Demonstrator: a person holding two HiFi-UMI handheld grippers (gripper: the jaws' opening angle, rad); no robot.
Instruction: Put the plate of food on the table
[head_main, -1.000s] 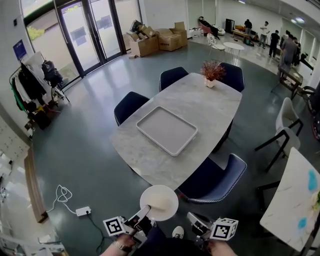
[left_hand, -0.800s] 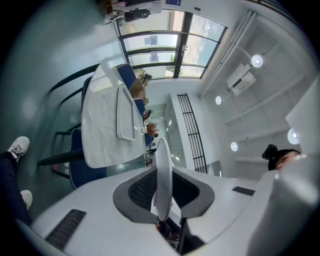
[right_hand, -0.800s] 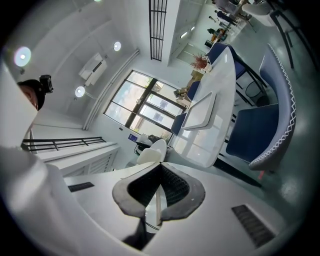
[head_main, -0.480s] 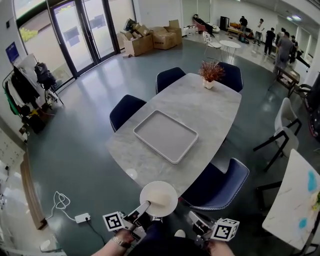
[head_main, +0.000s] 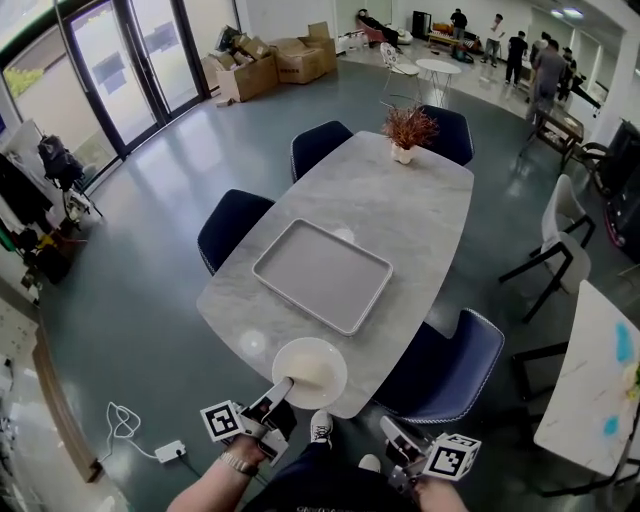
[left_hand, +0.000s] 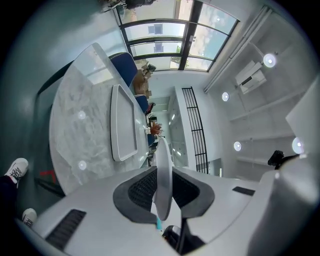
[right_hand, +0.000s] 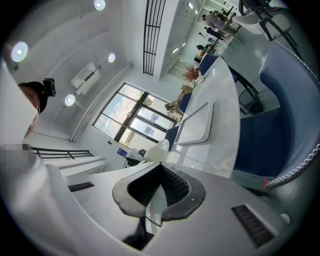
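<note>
Left gripper (head_main: 284, 388) reaches out level, clamped on the rim of the plate (head_main: 312, 368) over the surface's (head_main: 400, 215) near edge. Right gripper (head_main: 393, 432) sits low alongside, jaws together, empty.

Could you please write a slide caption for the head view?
Left tongs hold a white plate over the marble table's near edge, short of the grey tray.

Left hand-held gripper (head_main: 278, 392): held level, jaws clamped on the plate (head_main: 310, 372) rim, marker cube at the wrist.
Right hand-held gripper (head_main: 393, 432): tilted slightly down, jaws together, empty.
</note>
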